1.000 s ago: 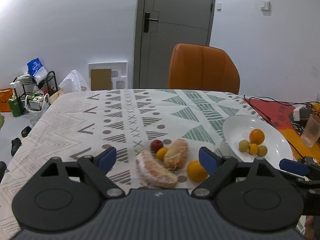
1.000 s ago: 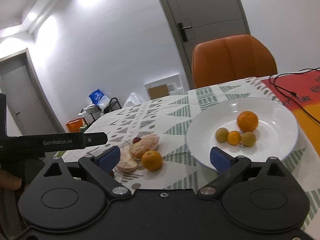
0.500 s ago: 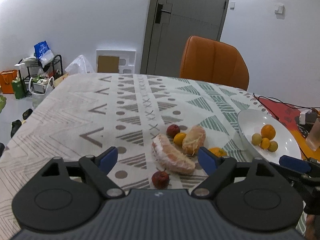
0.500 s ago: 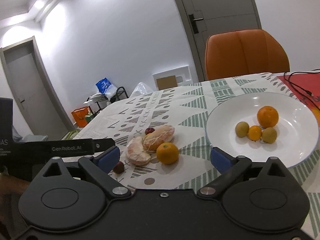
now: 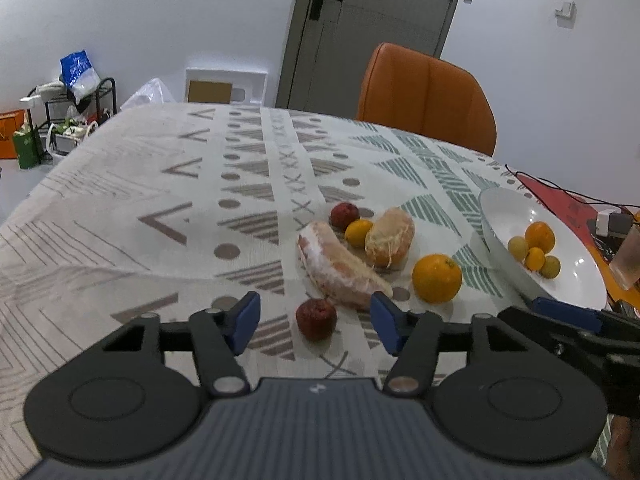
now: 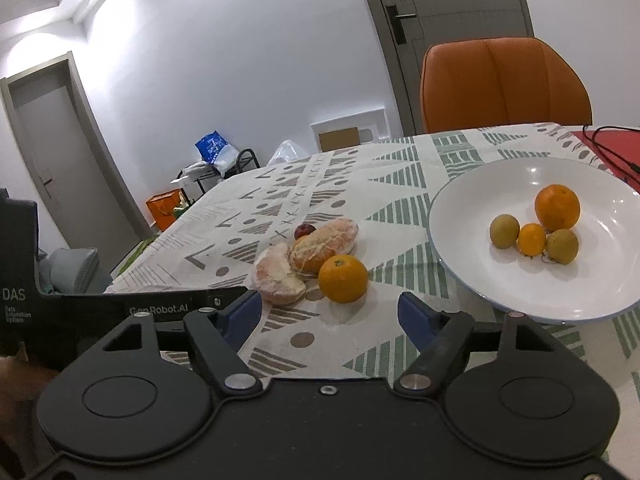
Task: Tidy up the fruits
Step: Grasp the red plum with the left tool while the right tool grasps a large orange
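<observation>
- White plate (image 6: pixel 448 216) at right of frame, holding an orange (image 6: pixel 557 207) and three small fruits.
- Loose fruit on patterned tablecloth (image 5: pixel 120 216), mid-frame: peeled citrus pieces (image 5: pixel 342 266), second orange (image 5: pixel 437 278), red fruit (image 5: pixel 316 319).
- Left gripper (image 5: pixel 315 323) spread wide, red fruit between its fingers, untouched.
- Right gripper (image 6: pixel 330 312) released, empty, just below second orange.

patterned tablecloth (image 5: pixel 248 184) in off-white with grey-brown chevrons, dots and crosses, plus green striped triangles; plain white plate (image 6: pixel 472 216) holding an orange (image 6: pixel 557 207), a small orange-yellow fruit (image 6: pixel 531 239) and two yellow-green ones. dark red fruit (image 5: pixel 316 319), pale pink peeled segment (image 5: pixel 340 270), bright orange (image 5: pixel 437 278) on the cloth. orange chair (image 5: pixel 424 96), grey door (image 5: pixel 376 28), blue pads (image 5: pixel 244 322) on black gripper fingers.
</observation>
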Motion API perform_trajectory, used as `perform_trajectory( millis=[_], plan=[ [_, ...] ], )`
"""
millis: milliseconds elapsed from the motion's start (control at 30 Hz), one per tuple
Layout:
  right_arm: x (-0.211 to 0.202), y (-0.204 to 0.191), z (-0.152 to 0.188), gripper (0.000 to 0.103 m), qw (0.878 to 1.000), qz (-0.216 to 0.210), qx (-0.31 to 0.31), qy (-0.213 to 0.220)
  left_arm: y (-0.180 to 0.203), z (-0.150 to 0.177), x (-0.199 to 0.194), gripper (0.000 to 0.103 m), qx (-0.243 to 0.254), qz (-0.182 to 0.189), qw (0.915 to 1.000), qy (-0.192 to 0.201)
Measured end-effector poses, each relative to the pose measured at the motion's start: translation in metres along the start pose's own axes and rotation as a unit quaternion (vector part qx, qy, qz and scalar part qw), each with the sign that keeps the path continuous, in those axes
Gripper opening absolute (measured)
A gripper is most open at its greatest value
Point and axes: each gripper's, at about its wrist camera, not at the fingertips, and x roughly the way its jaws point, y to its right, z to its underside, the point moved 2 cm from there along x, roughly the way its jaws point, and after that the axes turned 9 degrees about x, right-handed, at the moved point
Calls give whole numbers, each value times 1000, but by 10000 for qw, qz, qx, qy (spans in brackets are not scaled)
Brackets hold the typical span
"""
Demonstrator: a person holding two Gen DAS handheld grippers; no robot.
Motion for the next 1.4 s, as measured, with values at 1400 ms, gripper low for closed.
perform_trajectory(
  millis=[1400],
  plan=[
    [56, -10, -9, 35, 9991, 377, -68, -186, -43, -2, -6, 22, -465, -132, 9988, 89]
  ],
)
